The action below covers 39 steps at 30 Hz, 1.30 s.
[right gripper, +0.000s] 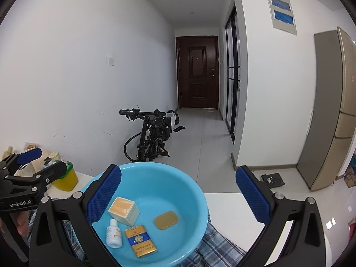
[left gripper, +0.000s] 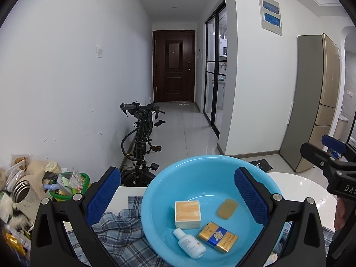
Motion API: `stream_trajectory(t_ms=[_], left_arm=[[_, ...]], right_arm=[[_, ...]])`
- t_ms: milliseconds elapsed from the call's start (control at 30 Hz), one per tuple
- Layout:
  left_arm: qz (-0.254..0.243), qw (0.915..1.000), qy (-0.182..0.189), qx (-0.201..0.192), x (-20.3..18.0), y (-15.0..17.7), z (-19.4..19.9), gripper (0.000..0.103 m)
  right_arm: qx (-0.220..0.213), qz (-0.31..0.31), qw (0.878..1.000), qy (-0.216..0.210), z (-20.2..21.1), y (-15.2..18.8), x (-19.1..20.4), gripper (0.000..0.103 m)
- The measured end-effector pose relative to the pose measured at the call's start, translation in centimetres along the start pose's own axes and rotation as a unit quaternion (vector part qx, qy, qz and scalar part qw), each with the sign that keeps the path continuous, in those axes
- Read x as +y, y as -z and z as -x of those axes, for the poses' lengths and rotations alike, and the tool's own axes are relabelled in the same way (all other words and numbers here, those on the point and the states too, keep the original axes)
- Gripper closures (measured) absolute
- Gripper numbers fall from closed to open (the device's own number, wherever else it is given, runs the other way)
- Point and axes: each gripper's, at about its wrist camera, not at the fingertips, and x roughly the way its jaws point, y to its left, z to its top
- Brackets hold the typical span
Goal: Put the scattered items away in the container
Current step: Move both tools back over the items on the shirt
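Observation:
A light blue plastic basin sits on a plaid cloth on a white table. Inside it lie an orange-topped white box, a small white bottle, a gold and blue pack and a tan soap bar. My left gripper is open and empty, raised over the basin; it also shows in the right wrist view. My right gripper is open and empty over the basin's right side; it also shows in the left wrist view.
The plaid cloth lies under the basin. A clutter of packets, a metal jar and a green-rimmed yellow tub stand at the left. A black bicycle leans on the wall beyond the table. A fridge stands right.

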Motion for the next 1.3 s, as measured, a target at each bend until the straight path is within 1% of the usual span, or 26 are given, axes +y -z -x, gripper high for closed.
stream_trajectory(t_ms=[267,433,600,1000,1300], left_arm=[[0.009,0.9999,0.009,-0.012,-0.2,0.4,5.1,0.000],[-0.003,0.9998,0.008,-0.020,-0.5,1.2,8.6,0.000],[0.002,0.9994,0.016,-0.029,-0.5,2.2,12.3,0.000],[-0.012,0.9990,0.031,-0.029,-1.6,6.5,19.2,0.000],[-0.005,0.9984,0.042,-0.039,-1.8,8.4,23.1,0.000]], right_arm=[[-0.020,0.045,0.999,0.008,5.7,0.4,1.9,0.000],[-0.029,0.058,0.998,0.008,9.1,1.1,2.9,0.000],[-0.034,0.071,0.997,0.015,12.4,2.1,3.5,0.000],[-0.042,0.053,0.998,0.004,19.4,5.7,3.9,0.000],[-0.047,0.042,0.998,0.004,22.9,7.4,4.2,0.000]])
